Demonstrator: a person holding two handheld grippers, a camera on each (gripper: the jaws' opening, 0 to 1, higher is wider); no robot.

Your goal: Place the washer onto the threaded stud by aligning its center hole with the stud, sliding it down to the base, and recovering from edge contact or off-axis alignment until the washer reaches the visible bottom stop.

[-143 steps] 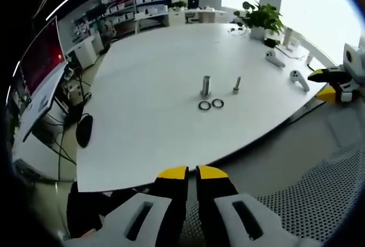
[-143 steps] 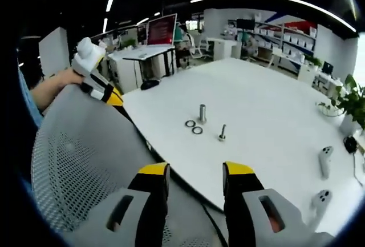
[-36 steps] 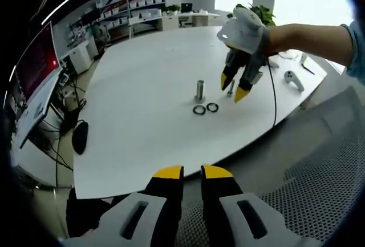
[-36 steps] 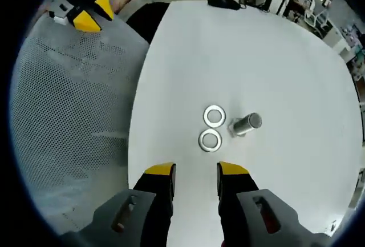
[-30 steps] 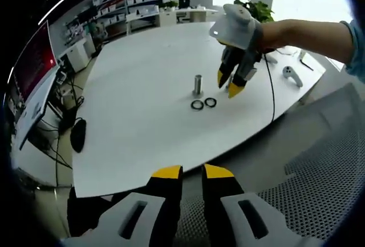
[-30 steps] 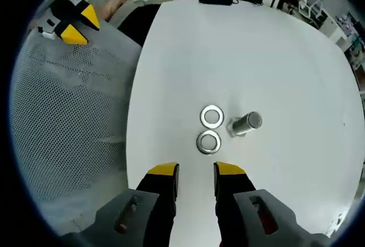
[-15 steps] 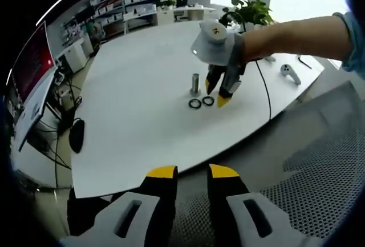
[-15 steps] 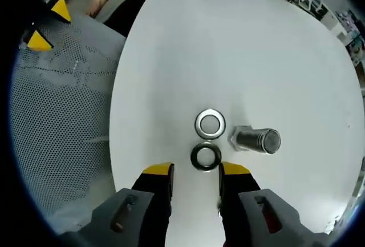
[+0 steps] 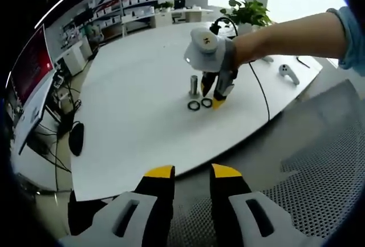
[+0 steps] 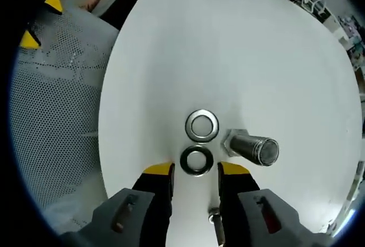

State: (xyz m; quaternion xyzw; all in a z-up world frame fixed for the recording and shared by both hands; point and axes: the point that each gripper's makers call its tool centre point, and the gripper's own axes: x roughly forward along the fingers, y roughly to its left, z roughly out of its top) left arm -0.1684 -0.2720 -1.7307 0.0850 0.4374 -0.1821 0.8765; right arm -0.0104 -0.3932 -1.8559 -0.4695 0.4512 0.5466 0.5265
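While held back over the mesh chair (image 9: 319, 167), left gripper (image 9: 191, 171): jaws parted, empty, well apart from the parts. Right gripper (image 10: 195, 170): jaws parted, empty, tips straddling near washer (image 10: 197, 161) flat on white table (image 10: 256, 59); second washer (image 10: 202, 125) just beyond; threaded stud (image 10: 251, 147) upright, just right of both.

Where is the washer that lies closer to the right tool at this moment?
In the right gripper view, this washer lies flat on the white table, between the right tool's tips, beside the second washer and the upright stud.
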